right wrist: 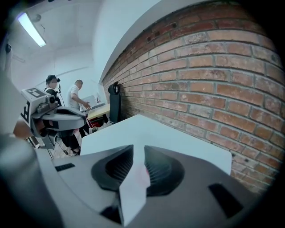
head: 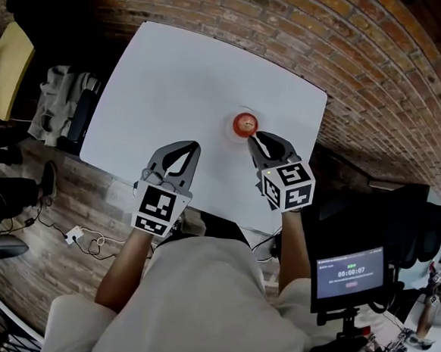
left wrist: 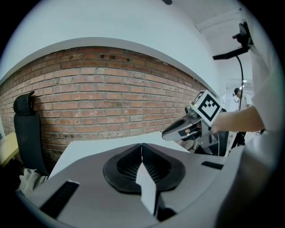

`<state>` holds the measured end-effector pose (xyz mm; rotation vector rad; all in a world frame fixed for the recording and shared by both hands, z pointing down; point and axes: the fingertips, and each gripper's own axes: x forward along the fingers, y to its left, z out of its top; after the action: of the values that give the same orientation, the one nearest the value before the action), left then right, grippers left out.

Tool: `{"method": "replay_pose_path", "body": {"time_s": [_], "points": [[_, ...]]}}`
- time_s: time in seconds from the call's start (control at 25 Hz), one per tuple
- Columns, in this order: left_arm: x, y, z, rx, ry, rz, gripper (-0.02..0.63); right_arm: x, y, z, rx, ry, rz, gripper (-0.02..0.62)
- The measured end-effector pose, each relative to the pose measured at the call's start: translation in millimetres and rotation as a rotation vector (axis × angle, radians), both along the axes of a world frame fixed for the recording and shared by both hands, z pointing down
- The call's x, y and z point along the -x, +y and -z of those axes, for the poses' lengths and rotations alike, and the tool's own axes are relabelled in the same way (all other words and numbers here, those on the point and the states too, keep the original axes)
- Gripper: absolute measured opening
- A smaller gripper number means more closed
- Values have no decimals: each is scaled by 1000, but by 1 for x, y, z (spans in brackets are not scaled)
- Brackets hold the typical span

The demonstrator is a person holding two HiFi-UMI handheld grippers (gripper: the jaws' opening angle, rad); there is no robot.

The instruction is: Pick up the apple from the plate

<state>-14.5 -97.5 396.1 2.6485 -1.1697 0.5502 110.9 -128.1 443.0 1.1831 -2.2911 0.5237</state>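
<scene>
A red apple (head: pixel 245 123) sits on a small pale plate (head: pixel 229 128) near the right side of the white table (head: pixel 183 77). My right gripper (head: pixel 252 135) hovers just at the near side of the apple, pointing at it. Its jaws stand a narrow gap apart (right wrist: pixel 139 148), with nothing between them. My left gripper (head: pixel 192 146) is over the table's near part, well left of the plate. Its tips meet (left wrist: pixel 142 145), shut and empty. In the two gripper views, the jaws' own bodies hide the apple.
A brick wall (right wrist: pixel 209 75) runs past the table's far and right edges. A black chair (left wrist: pixel 27 133) and a pile of clothes (head: pixel 59 102) stand left of the table. A monitor on a stand (head: pixel 349 274) is at my right. Two people (right wrist: pixel 75 99) are far back.
</scene>
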Motion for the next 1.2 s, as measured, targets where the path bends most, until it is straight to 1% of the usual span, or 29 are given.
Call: {"method": "replay_pose_path", "body": {"time_s": [0.28,0.44,0.76,1.04,1.12,1.2], "points": [[1,-10,-6,9,-7,7,6,-2,-12,-12,26,27,18,83],[4,-13,-9,16,-10,17,6,-3,-14,-23,59,51,42,129],[0,-17,-17,37,-21,23,6,-10,-27,-37,81,68,39,170],[2,-18,-23,52,-35,32,6,-8,-30,-53,100,136,86,177],[1,-19,-25,55,-37,32,6,-8,-32,-57,101,150,91,213],[0,-19,-28,61,-37,31,6,-8,-33,-60,97,164,97,227]]}}
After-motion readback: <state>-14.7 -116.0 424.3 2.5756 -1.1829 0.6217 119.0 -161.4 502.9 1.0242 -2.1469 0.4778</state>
